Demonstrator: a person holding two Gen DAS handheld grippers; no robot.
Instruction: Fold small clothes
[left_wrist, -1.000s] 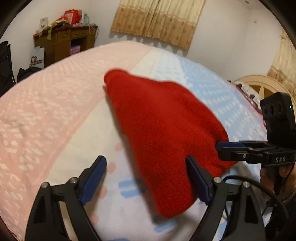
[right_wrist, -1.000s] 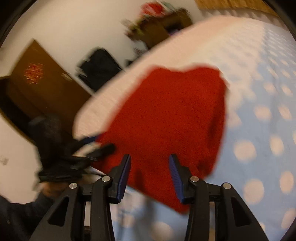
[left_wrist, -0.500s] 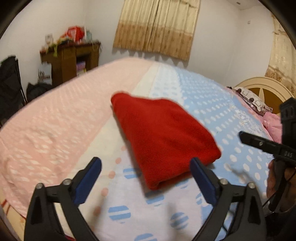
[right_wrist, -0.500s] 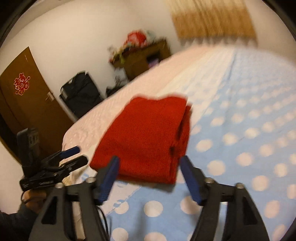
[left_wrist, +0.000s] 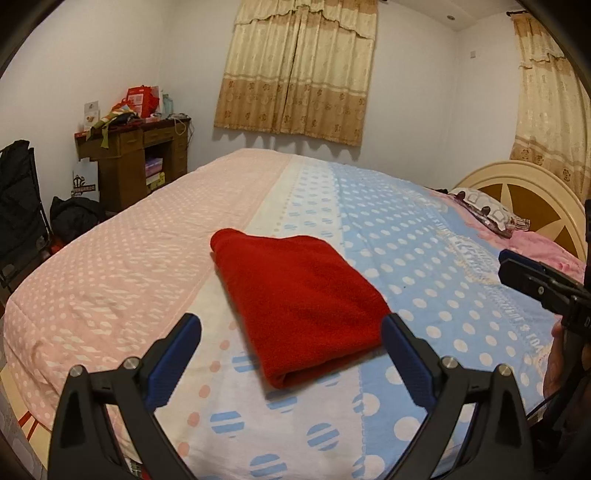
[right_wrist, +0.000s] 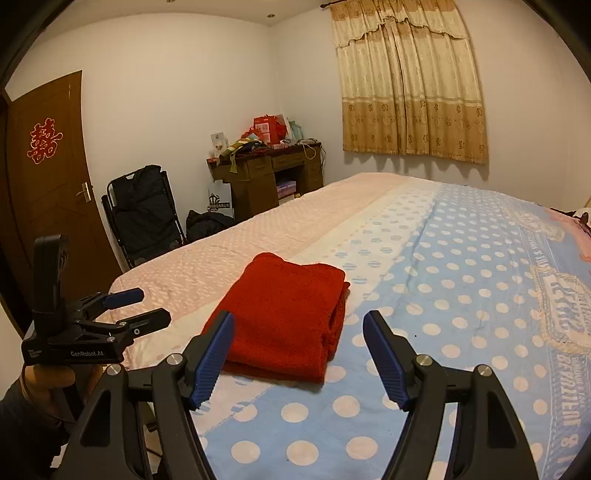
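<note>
A red fleece garment (left_wrist: 295, 299) lies folded into a flat rectangle on the bed's dotted cover (left_wrist: 424, 258); the right wrist view shows the same garment (right_wrist: 288, 314) with its stacked layers facing right. My left gripper (left_wrist: 290, 334) hovers above and short of it, jaws wide open and empty. My right gripper (right_wrist: 298, 328) also hangs above the near edge of the garment, open with nothing between its fingers. Each gripper appears in the other's view: the right gripper (left_wrist: 535, 280) at the far right edge, the left gripper (right_wrist: 136, 306) at the left, held in a hand.
The bed cover is pink on the left (left_wrist: 129, 258) and pale blue with white dots on the right. A headboard (left_wrist: 524, 195) and pillow (left_wrist: 487, 212) stand at the right. A cluttered wooden desk (right_wrist: 273, 173), a black folded chair (right_wrist: 144, 214) and a brown door (right_wrist: 48, 177) line the far wall.
Both grippers have let go of the red garment, opened and pulled back and up. The garment now lies folded flat on the bed.
</note>
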